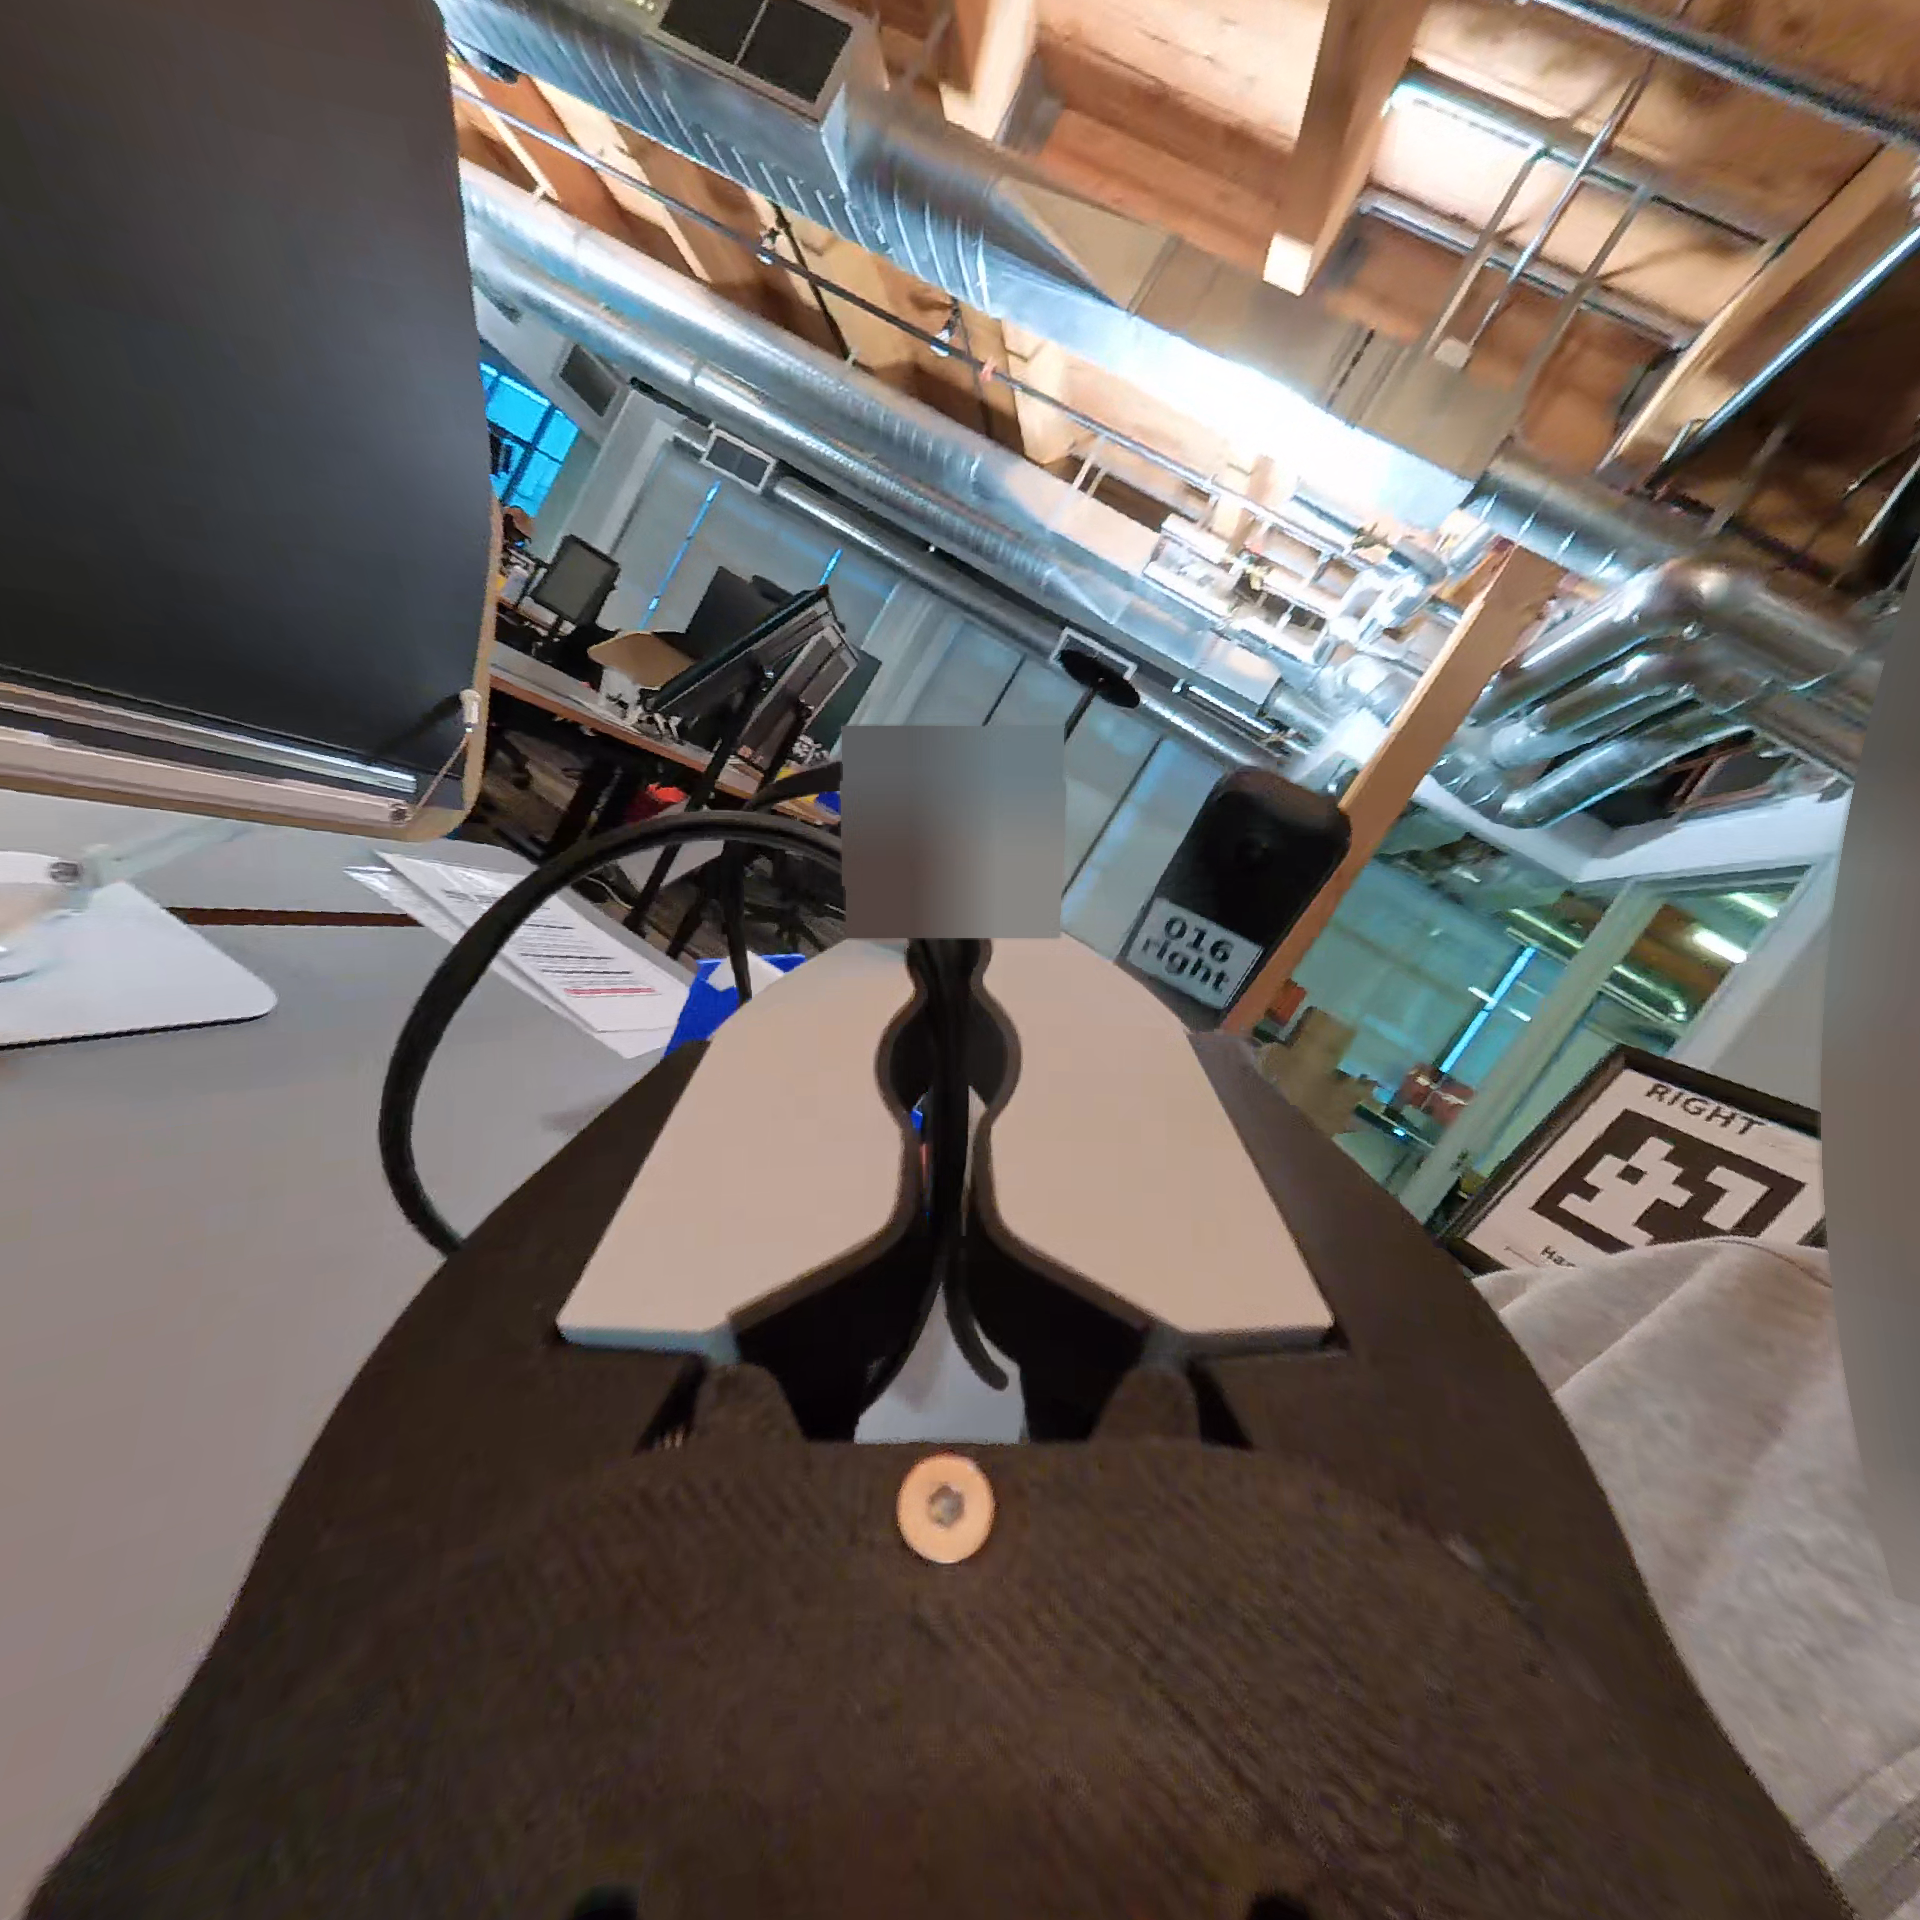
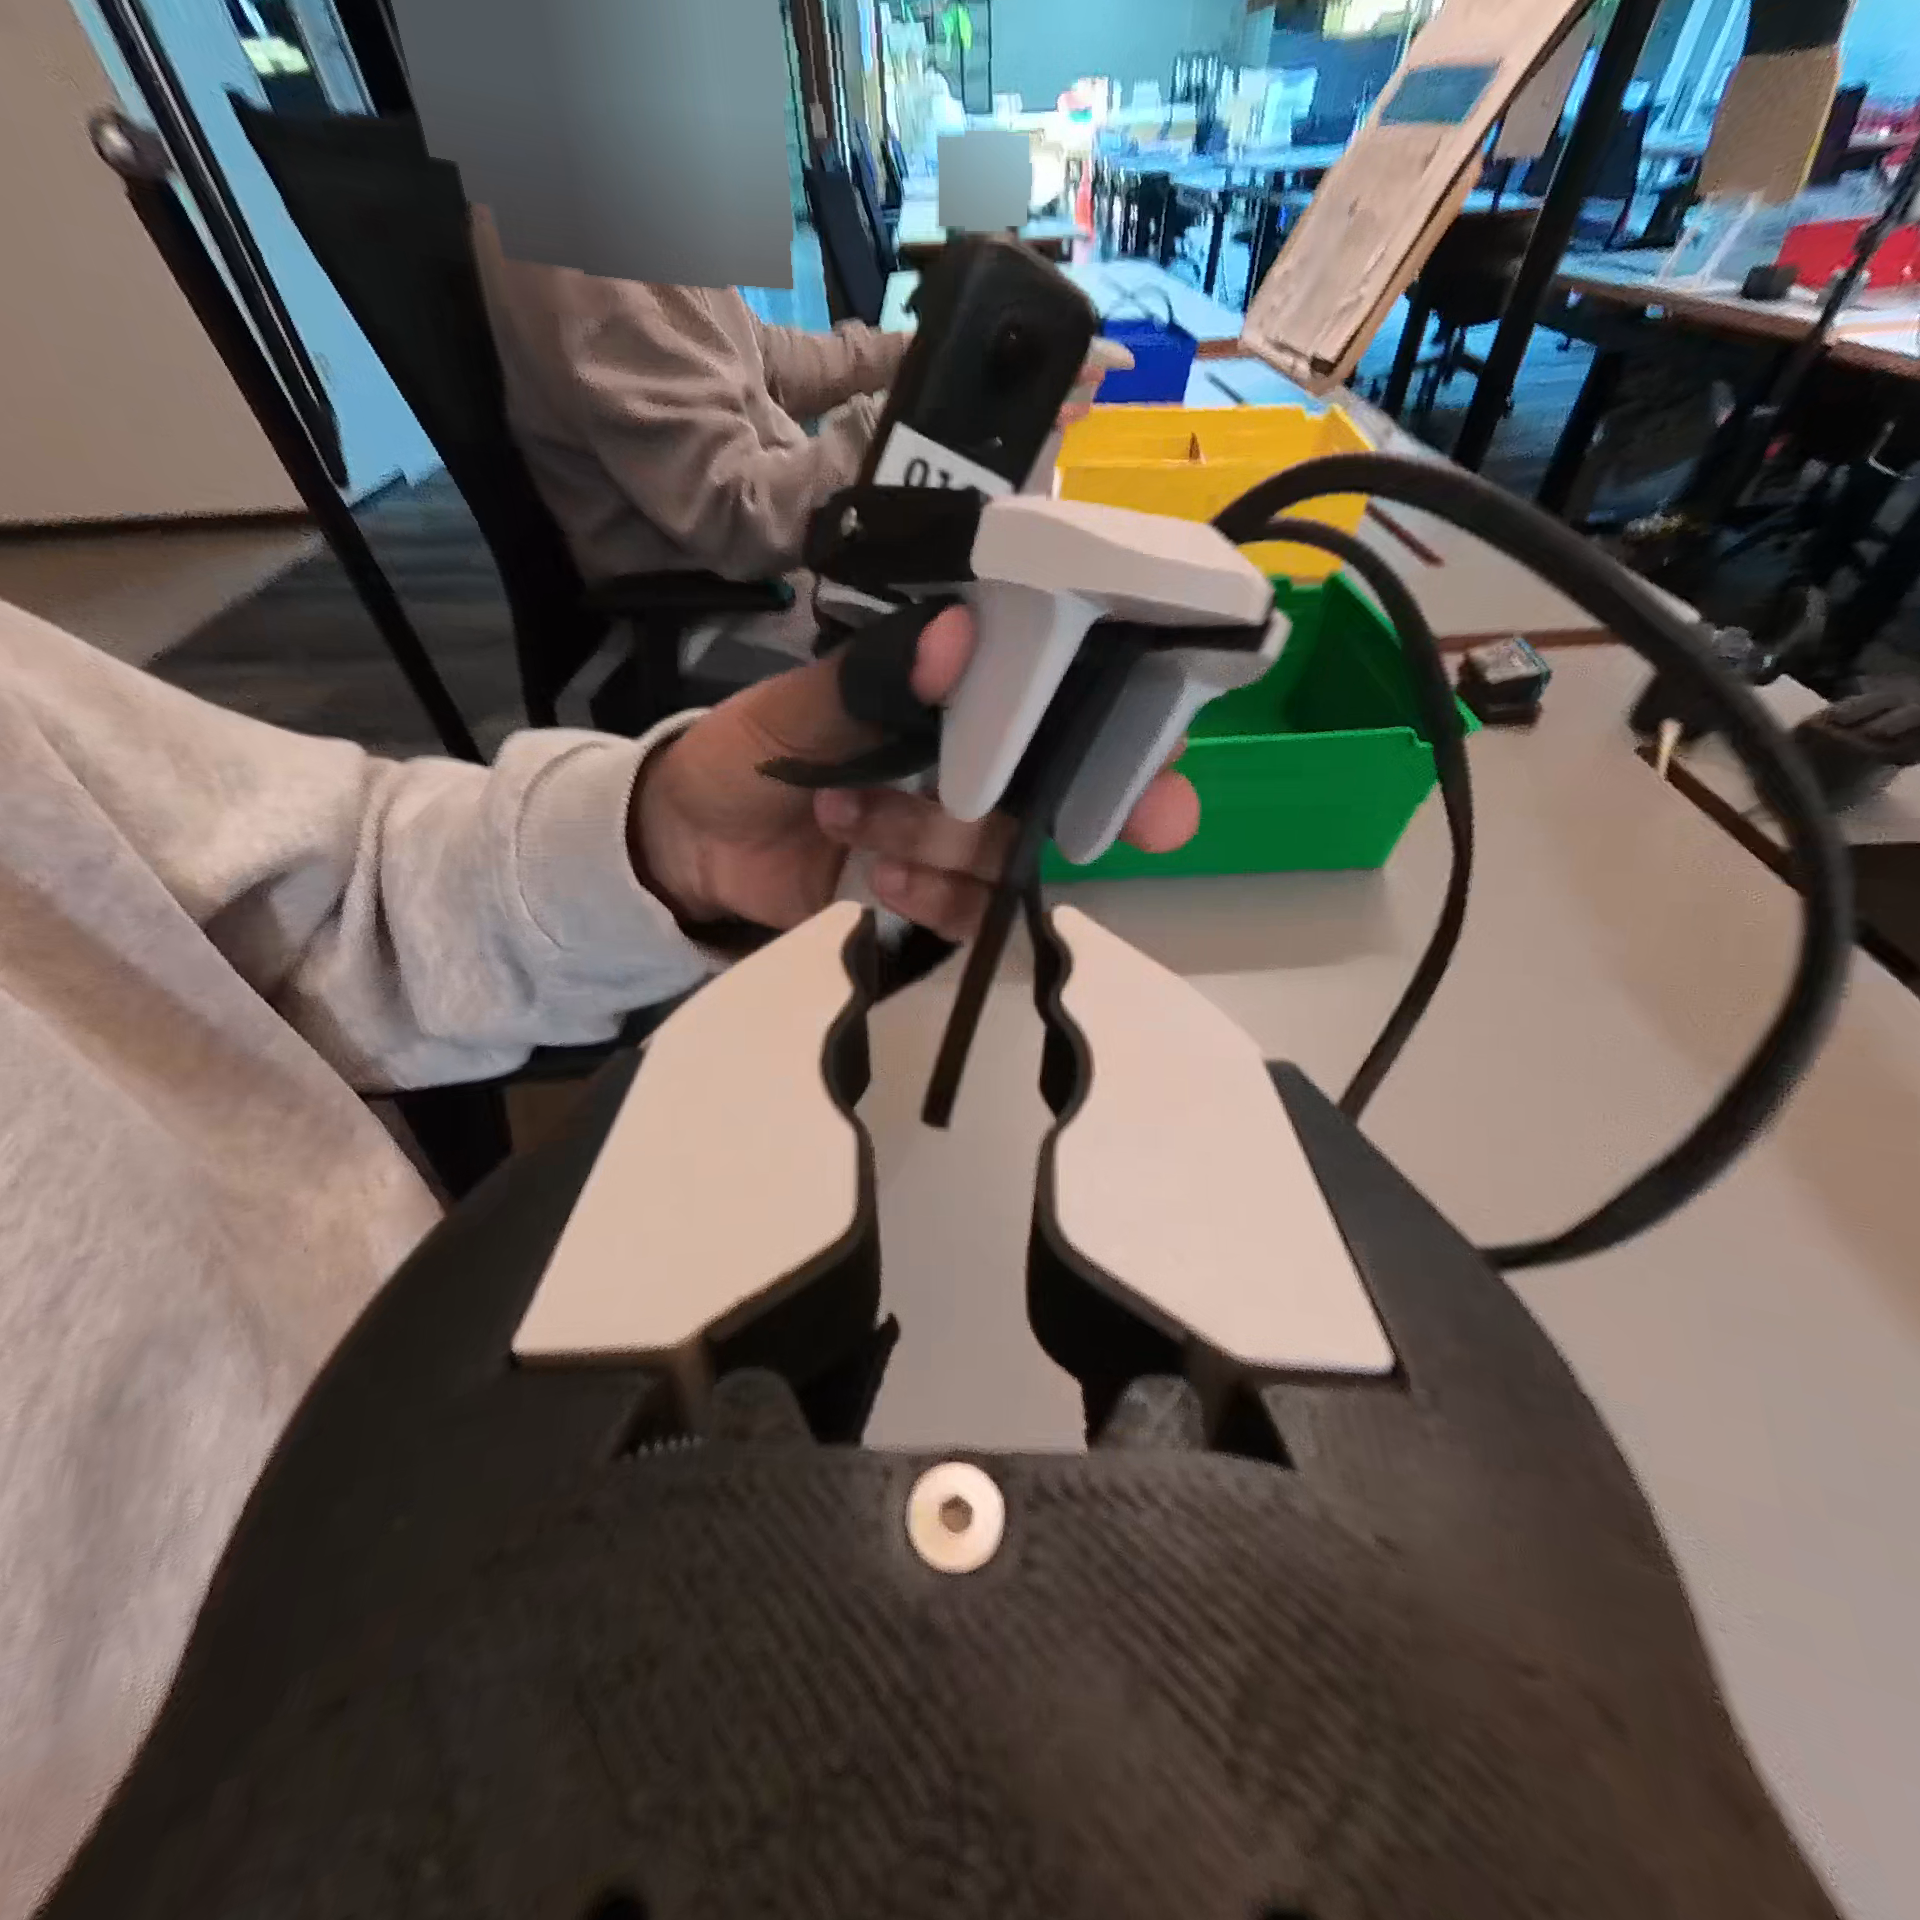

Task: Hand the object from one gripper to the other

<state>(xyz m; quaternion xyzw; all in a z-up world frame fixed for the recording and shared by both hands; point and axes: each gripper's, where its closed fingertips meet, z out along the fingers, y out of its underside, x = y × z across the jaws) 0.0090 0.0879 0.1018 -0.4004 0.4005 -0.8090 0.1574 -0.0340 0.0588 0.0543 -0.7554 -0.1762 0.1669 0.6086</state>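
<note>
Left tool (image 2: pixel 1070 821) is clamping a bundle of black cable (image 2: pixel 1621 831) between its pale fingers (image 2: pixel 997 717), while the right tool (image 2: pixel 956 997) is standing spread, its two scalloped pads apart and gripping nothing. Seen from the right wrist, the left tool is hanging just ahead of the right one and a little above it, its fingers pointing down toward the tabletop (image 2: pixel 1558 1039). A short free end of the cable is poking down below that clamp and is already lying in the gap between the right tool's pads — touching neither, as far as the view shows.

From the left wrist the same grip is plain: the left tool (image 1: pixel 948 977) is closed on the cable (image 1: pixel 436 1049), strands running lengthwise through the slot between its pads, the rest curling out in a loop to one side.

The relation the handover turns on is that free end. Its long axis is running roughly along the right tool's own fingers, not across them, so closing now would likely be pinching a thin strand along its length — a weak hold, by this reading. The large loop is swinging out toward the edge of the tabletop where a green bin (image 2: pixel 1299 769) and a yellow bin (image 2: pixel 1205 457) are sitting, and it could be dragging on the grip once the left tool lets go.
</note>
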